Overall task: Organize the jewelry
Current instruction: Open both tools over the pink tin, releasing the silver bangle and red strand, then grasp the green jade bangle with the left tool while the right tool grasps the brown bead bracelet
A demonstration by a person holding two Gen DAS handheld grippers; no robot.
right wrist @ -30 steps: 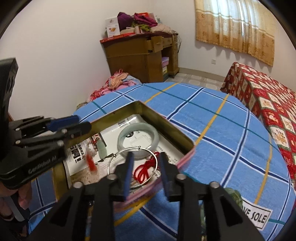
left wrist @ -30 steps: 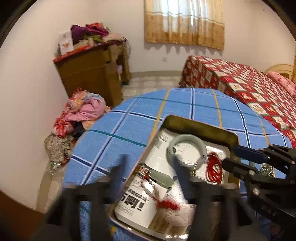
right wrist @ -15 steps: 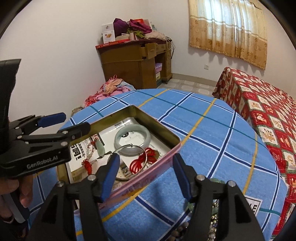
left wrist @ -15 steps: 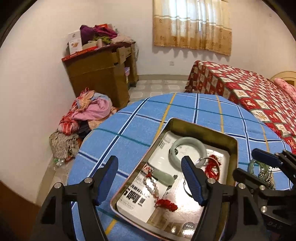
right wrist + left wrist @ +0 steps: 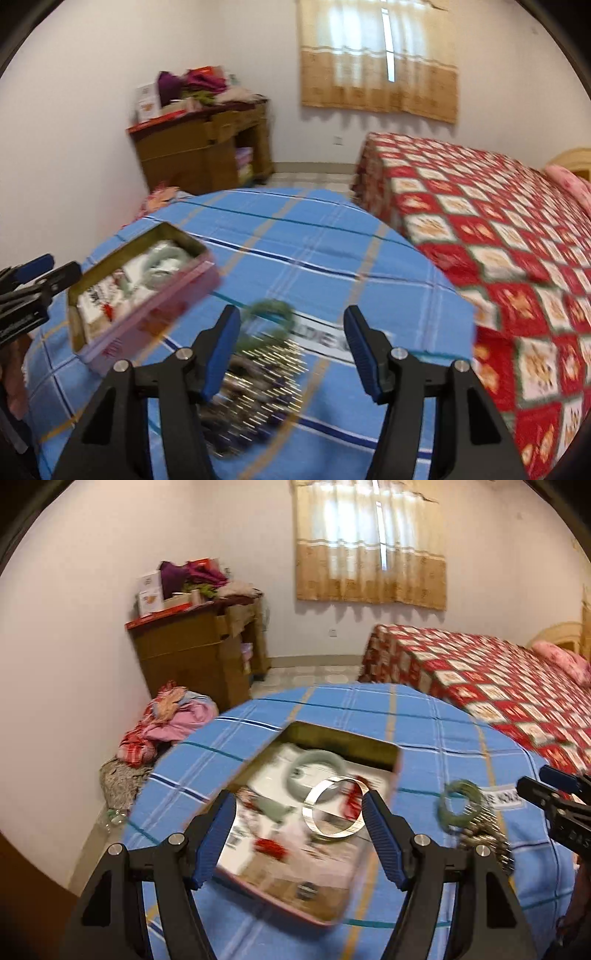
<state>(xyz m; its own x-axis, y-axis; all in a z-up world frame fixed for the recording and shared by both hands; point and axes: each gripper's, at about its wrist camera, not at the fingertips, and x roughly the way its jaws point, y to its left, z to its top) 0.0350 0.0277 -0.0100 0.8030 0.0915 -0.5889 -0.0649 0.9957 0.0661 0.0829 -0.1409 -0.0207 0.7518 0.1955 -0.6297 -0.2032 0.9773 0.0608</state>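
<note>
Your right tongs [image 5: 291,347] have swung away from the tin [image 5: 147,295] and now hang over the loose pile of jewelry [image 5: 255,373] on the blue checked surface [image 5: 332,240], their jaws released and having just opened wider, with nothing between them. Your left tongs [image 5: 297,834] have backed off too, jaws spread and empty above the tin, where a pale green bangle [image 5: 316,775], a silver bangle [image 5: 334,810] and red cord pieces already lie. The pile is blurred, but it seems to be beaded strands with a green bead bracelet [image 5: 271,308] at its far edge. Expect these to be light, limp and prone to tangling. Pinch one strand at its free edge, or the bracelet across its band, and lift slowly so nothing else trails along.
</note>
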